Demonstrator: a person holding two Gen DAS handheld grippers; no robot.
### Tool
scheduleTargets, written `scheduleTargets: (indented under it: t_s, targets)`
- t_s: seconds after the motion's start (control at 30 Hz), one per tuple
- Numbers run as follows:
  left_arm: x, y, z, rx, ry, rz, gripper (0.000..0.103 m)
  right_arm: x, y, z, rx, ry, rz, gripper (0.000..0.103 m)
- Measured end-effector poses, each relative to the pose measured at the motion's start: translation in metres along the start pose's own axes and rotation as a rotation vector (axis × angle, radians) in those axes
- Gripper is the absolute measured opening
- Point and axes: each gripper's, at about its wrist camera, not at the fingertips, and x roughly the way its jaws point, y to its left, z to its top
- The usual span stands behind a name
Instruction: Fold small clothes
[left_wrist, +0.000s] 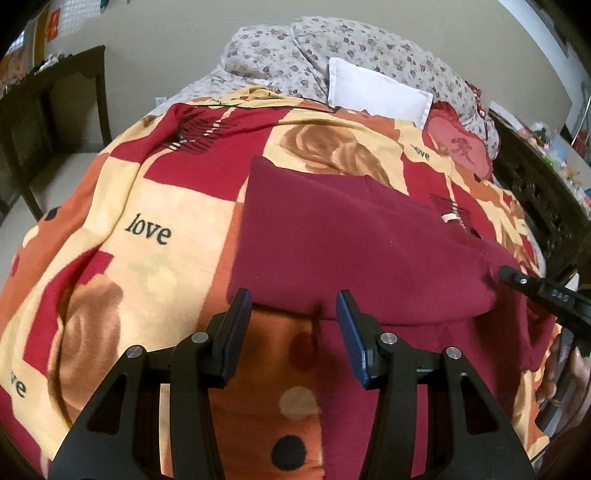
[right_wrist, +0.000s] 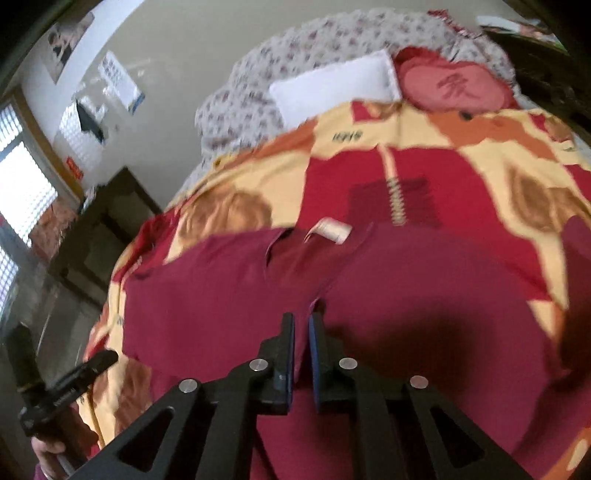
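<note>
A maroon garment (left_wrist: 354, 236) lies spread on the bed's patterned blanket (left_wrist: 155, 206), just ahead of both tools. The left hand-held gripper (left_wrist: 293, 314) hangs over the garment's near hem, jaws apart and nothing between them, the cloth edge lying just beyond its fingertips. The right hand-held gripper (right_wrist: 302, 325) is clenched nearly shut, and a ridge of the maroon fabric seems to rise into the narrow gap between its pads, so it looks to be pinching a fold, though blur makes the hold hard to confirm. The risk from here is a thin pinch: if only a sliver of cloth is caught, lifting could let it slip out and spoil the fold. It might also catch the blanket beneath, dragging that up too. With the left side unheld, a one-sided pull could skew the garment and wrinkle it.
</note>
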Motion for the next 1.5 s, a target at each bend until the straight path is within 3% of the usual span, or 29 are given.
scheduleTargets:
  t_s: [0.03, 0.07, 0.13, 0.17, 0.33, 0.4, 0.47, 0.67, 0.8, 1.0, 1.27, 1.43, 1.5]
  targets:
    - [0.001, 0.001, 0.0, 0.007, 0.001, 0.007, 0.047, 0.007, 0.002, -0.001, 0.005, 0.011, 0.002, 0.017]
    - [0.001, 0.002, 0.0, 0.009, 0.002, 0.01, 0.047, 0.01, 0.001, -0.003, 0.009, 0.016, 0.006, 0.037]
    - [0.004, 0.005, -0.001, 0.005, 0.007, 0.015, 0.047, 0.017, 0.003, -0.005, 0.019, 0.023, 0.023, 0.06]
    - [0.005, 0.007, -0.002, -0.001, 0.01, 0.019, 0.047, 0.019, 0.004, -0.006, 0.019, 0.028, 0.027, 0.06]
    - [0.011, 0.014, -0.003, -0.032, 0.035, 0.011, 0.052, 0.032, 0.014, -0.008, -0.02, 0.044, 0.021, 0.059]
    - [0.009, 0.016, -0.003, -0.051, 0.033, -0.016, 0.062, 0.033, 0.019, -0.009, -0.07, 0.031, 0.018, 0.038]
    - [0.004, 0.018, -0.002, -0.065, 0.02, -0.033, 0.064, 0.027, 0.025, -0.01, -0.122, 0.005, -0.007, 0.007]
    - [-0.003, 0.02, 0.005, -0.071, 0.0, -0.028, 0.064, -0.031, 0.025, 0.001, -0.175, -0.152, -0.027, 0.005]
    - [-0.004, 0.015, 0.006, -0.058, -0.003, -0.031, 0.064, -0.061, 0.0, 0.01, -0.153, -0.207, -0.139, 0.005]
    - [0.002, -0.001, 0.004, -0.019, 0.019, -0.03, 0.064, -0.07, -0.056, 0.015, -0.048, -0.192, -0.296, 0.005]
    - [0.022, -0.031, 0.012, 0.02, 0.022, -0.02, 0.064, -0.04, -0.089, 0.005, 0.036, -0.055, -0.361, 0.005]
    - [0.043, -0.046, 0.015, 0.06, 0.038, 0.012, 0.064, -0.061, -0.091, 0.005, 0.061, -0.09, -0.41, 0.013]
    - [0.051, -0.052, 0.014, 0.078, 0.039, 0.022, 0.064, -0.072, -0.086, 0.004, 0.061, -0.117, -0.354, 0.013]
